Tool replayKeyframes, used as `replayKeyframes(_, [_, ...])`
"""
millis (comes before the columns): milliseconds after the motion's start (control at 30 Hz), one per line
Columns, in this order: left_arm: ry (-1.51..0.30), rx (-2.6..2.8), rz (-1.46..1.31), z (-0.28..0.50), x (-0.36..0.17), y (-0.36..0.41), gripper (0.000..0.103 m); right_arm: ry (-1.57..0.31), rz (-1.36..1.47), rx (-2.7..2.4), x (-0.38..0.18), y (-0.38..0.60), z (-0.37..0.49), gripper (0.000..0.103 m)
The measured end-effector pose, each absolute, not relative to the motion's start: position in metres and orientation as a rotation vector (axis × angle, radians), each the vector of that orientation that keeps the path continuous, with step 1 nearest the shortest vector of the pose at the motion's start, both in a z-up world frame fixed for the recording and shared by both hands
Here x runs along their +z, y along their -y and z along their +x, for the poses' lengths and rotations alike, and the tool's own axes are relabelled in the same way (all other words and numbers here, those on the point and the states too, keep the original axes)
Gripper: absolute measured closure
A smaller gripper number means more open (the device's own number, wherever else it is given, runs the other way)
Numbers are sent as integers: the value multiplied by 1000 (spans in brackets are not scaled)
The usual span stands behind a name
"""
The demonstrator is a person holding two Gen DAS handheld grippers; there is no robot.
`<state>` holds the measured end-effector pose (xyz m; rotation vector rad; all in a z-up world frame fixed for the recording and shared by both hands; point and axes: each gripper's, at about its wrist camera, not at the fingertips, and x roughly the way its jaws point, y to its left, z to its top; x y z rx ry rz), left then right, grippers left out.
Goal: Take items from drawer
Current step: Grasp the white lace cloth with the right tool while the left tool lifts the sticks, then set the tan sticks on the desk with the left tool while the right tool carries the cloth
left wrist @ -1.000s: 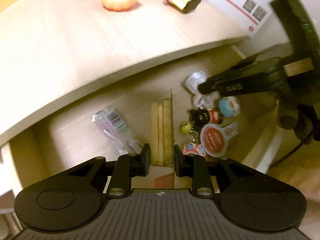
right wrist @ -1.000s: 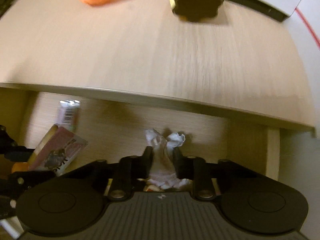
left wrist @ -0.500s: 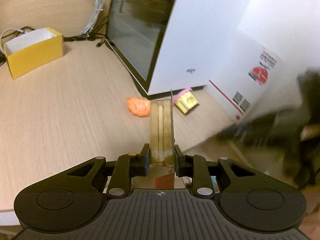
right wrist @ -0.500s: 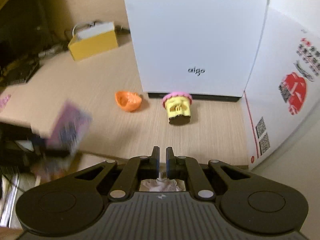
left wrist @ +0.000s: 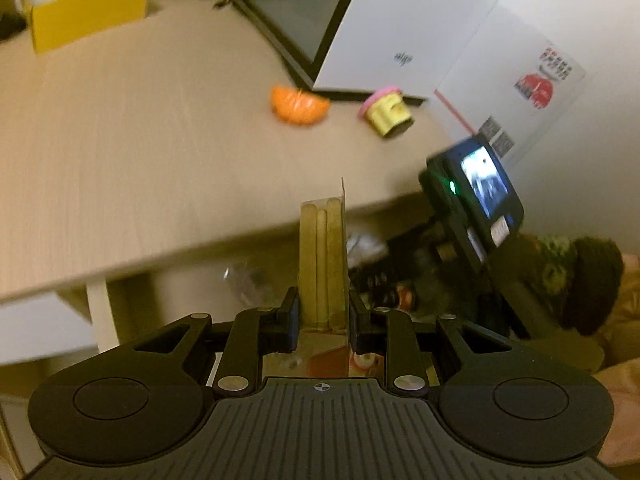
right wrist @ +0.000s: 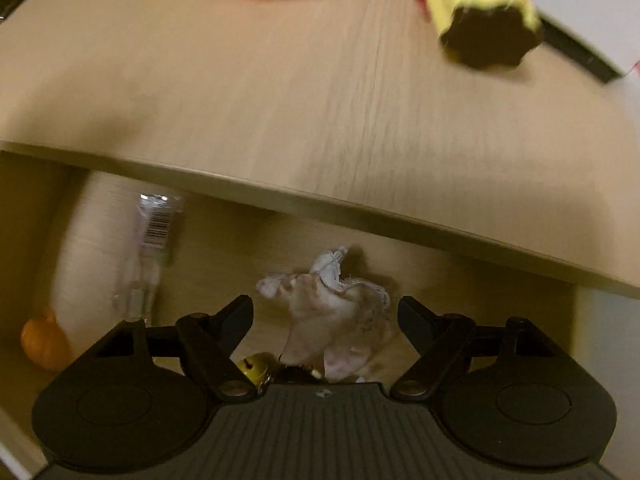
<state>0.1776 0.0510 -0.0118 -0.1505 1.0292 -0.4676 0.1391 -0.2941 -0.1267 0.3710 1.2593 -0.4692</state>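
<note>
My left gripper [left wrist: 322, 312] is shut on a pack of biscuit sticks [left wrist: 322, 256], held upright above the desk's front edge. The open drawer [right wrist: 224, 248] lies below the desk top. In the right wrist view my right gripper [right wrist: 326, 312] is open, its fingers on either side of a crumpled white tissue [right wrist: 336, 320] in the drawer. A clear wrapped packet with a barcode [right wrist: 154, 240] lies to the left in the drawer, a small yellow bell [right wrist: 252, 368] sits by the left finger, and an orange object [right wrist: 42, 344] is at the far left.
On the desk top [left wrist: 140, 152] lie an orange toy piece [left wrist: 298, 105] and a yellow-and-pink toy cake [left wrist: 386, 114]. A white computer case [left wrist: 400, 28] and a yellow box [left wrist: 86, 8] stand at the back. The other gripper's body with its screen [left wrist: 476, 188] is at the right.
My right gripper dropped from above the desk back down to the drawer and opened around the tissue. My left gripper, still holding the biscuit sticks, tilted lower toward the desk edge.
</note>
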Motion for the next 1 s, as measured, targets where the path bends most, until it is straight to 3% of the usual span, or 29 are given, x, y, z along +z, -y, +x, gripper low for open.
replayKeyframes(33, [-1038, -464, -153, 175, -14, -53, 77, -1274, 387, -475, -132, 297, 140, 35])
replayKeyframes(100, [-1056, -460, -158, 172, -20, -56, 77, -1292, 427, -468, -139, 302, 138, 56])
replayKeyframes(133, [-1063, -458, -159, 170, -22, -56, 77, -1285, 433, -469, -138, 302, 136, 60])
replayKeyframes(167, [-1069, -457, -160, 169, -24, -56, 77, -1291, 430, -468, -137, 301, 134, 74])
replayKeyframes(200, [-1077, -456, -158, 168, -25, -56, 77, -1293, 426, -468, -134, 299, 131, 80])
replayKeyframes(467, [-1006, -535, -125, 174, 0, -45, 76, -1107, 492, -489, -58, 278, 79, 85])
replayKeyframes(733, [-762, -450, -171, 236, 71, -46, 76, -671, 404, -604, 88, 309, 63, 85])
replayKeyframes(867, [-729, -398, -217, 272, 68, -47, 76, -602, 401, -656, 99, 341, 70, 85])
replayKeyframes(1000, [-784, -343, -216, 307, 35, -51, 76, -643, 453, -719, 63, 380, 87, 85])
